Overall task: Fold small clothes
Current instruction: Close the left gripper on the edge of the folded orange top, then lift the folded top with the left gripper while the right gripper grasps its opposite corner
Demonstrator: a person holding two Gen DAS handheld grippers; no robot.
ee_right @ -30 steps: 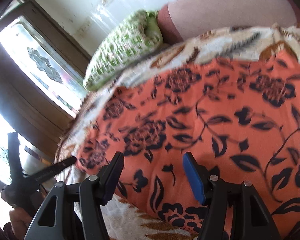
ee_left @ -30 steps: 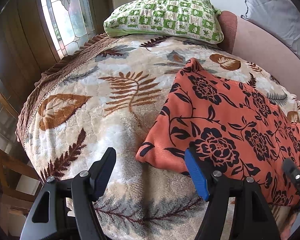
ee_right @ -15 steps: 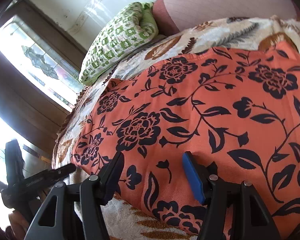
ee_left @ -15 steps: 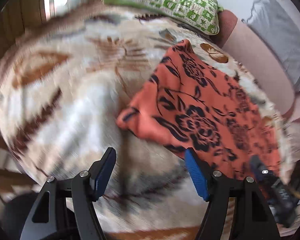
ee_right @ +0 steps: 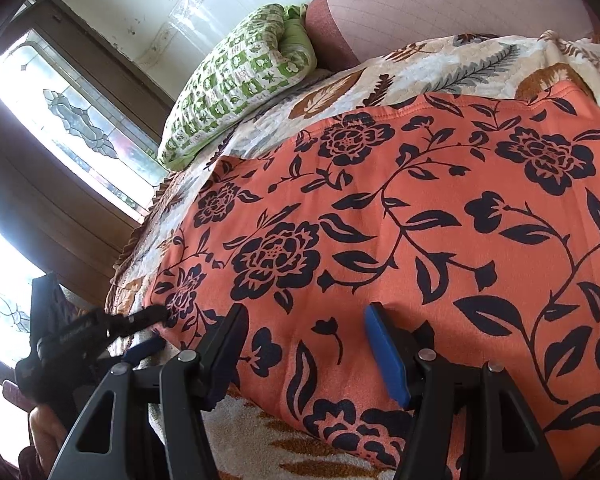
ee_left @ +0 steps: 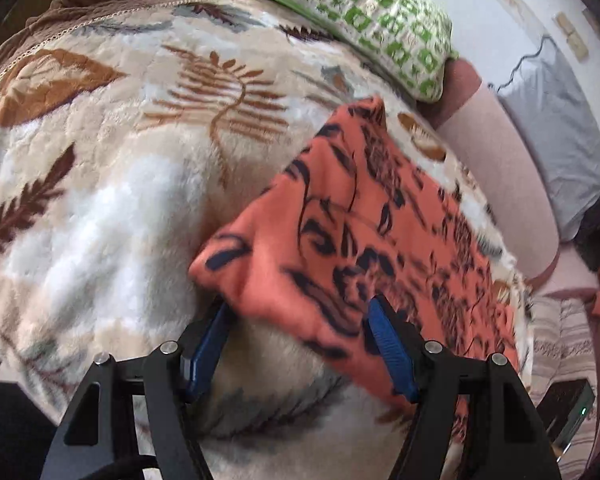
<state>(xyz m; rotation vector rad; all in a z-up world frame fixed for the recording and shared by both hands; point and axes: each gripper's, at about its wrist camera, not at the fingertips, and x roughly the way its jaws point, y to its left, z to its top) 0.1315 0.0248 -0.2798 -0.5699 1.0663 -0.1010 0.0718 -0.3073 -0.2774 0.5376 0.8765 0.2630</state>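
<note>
Where the orange floral garment blurs in the left view, its near corner lies between the spread left gripper fingers; right gripper fingers spread over its near edge, bare blanket left.

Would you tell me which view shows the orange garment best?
The right wrist view: the orange garment is sharp there and fills the frame, its floral print clear. The left wrist view shows it blurred and off to the right.
</note>
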